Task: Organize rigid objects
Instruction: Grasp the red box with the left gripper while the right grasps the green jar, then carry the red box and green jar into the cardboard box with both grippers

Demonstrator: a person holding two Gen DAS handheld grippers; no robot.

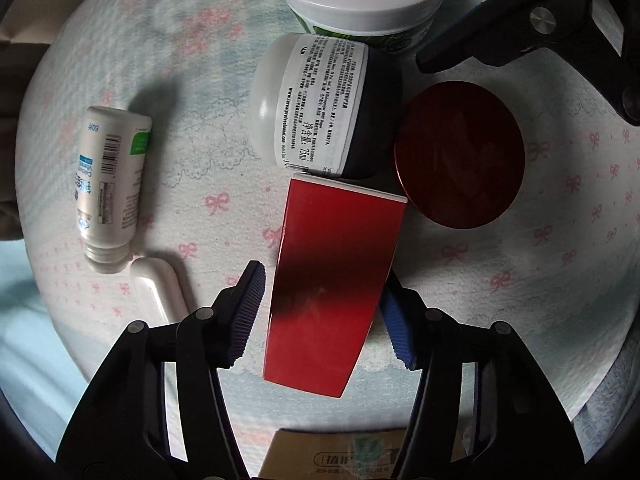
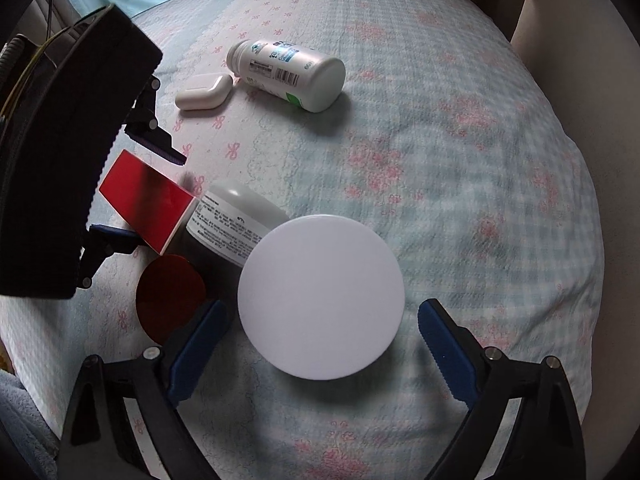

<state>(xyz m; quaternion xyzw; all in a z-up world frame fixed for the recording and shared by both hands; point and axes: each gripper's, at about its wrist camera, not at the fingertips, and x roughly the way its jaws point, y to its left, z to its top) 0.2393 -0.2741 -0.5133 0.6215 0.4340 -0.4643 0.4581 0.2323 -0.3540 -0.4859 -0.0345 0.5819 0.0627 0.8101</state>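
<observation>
Bed cover (image 2: 460, 128): soft quilted fabric, pale blue check with pink bow print, one.

White-lidded tub (image 2: 320, 298): round, smooth matte plastic lid, green label on its side in the left wrist view, one. It sits between the right gripper (image 2: 320, 344) jaws; the jaws stand wide, ribbed blue pads clear of the lid on both sides, nothing gripped.

Red box (image 1: 332, 280): one, glossy card, long rectangular, lying flat. It sits between the left gripper (image 1: 326, 316) jaws; the far pad touches its edge, the near pad shows a thin gap, so cannot tell if clamped.

Black-and-white jar (image 1: 324, 104): one, rounded, lying on its side, printed paper label, touching the box end just beyond the left jaws.

Red disc lid (image 1: 460, 156): one, flat, round, shiny, beside the jar.

White pill bottle (image 1: 112, 184): one, cylindrical plastic, on its side, uncapped, well off to the side of the left jaws.

White case (image 1: 158, 284): one, small, smooth, rounded, at the bottle's neck.
</observation>
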